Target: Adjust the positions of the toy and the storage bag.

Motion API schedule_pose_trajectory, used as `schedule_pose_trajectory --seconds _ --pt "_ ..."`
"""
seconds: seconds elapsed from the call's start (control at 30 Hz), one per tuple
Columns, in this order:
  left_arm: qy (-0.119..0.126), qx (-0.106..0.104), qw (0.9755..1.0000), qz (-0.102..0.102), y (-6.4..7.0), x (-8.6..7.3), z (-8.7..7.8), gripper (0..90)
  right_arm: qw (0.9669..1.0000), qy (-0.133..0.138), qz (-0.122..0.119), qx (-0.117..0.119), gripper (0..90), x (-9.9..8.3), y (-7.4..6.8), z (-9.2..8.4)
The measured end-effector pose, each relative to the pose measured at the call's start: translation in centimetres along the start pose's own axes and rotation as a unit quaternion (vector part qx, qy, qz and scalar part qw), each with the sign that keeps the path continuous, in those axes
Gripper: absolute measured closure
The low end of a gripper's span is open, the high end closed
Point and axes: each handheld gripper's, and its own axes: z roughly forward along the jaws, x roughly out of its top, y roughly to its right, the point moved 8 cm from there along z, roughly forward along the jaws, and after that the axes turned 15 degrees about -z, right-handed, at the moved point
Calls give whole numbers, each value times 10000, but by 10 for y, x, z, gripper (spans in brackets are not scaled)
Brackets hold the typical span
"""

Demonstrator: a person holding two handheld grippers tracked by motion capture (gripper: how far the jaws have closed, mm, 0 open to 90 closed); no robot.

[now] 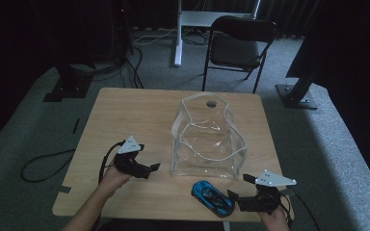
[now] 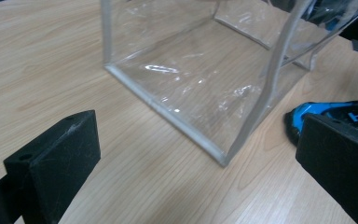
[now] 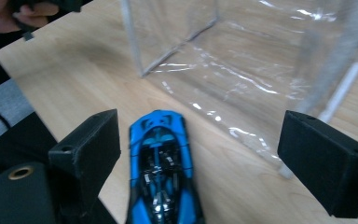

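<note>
A clear plastic bag [image 1: 207, 137] with white edging stands open-topped on the middle of the wooden table [image 1: 125, 110]. A blue toy car [image 1: 212, 198] rests on the table by the front edge, just in front of the bag. My right gripper [image 1: 240, 186] is open, right beside the car's right end. In the right gripper view the car [image 3: 163, 168] lies between the open jaws [image 3: 203, 140], close to the left one, untouched, with the bag [image 3: 251, 60] beyond. My left gripper [image 1: 148, 157] is open left of the bag. Its view [image 2: 198, 140] faces the bag's corner [image 2: 196, 79] and the car [image 2: 326, 114].
A black folding chair [image 1: 241, 43] and a white desk leg [image 1: 178, 33] stand beyond the table's far edge. A black cable [image 1: 43, 166] loops on the carpet at left. Bare tabletop lies left of and behind the bag. The other hand [image 3: 28, 11] appears far off.
</note>
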Motion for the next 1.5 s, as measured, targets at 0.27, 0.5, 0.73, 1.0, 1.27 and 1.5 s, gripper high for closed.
schedule_pose_trajectory --seconds 0.27,0.5,0.73,1.0,1.27,1.5 --pt "47 304 9995 -119 -20 -9 -13 3 9987 -27 -108 487 123 -1 -22 20" --pt "92 813 9960 -357 -47 -27 -28 3 9959 -513 -401 631 114 -6 -40 45" --pt "139 1261 9902 -585 -67 -46 -44 3 9951 -514 -319 780 114 -8 -41 54" --pt "301 1554 9831 -917 -80 -68 -60 3 9952 -647 -329 655 116 -13 -34 64" --pt "354 2113 9710 -1058 -94 -85 -82 3 9943 -763 -432 602 114 -15 -36 73" --pt "173 2434 9611 -1293 -108 -110 -98 3 9920 -984 -551 568 114 -20 -38 80"
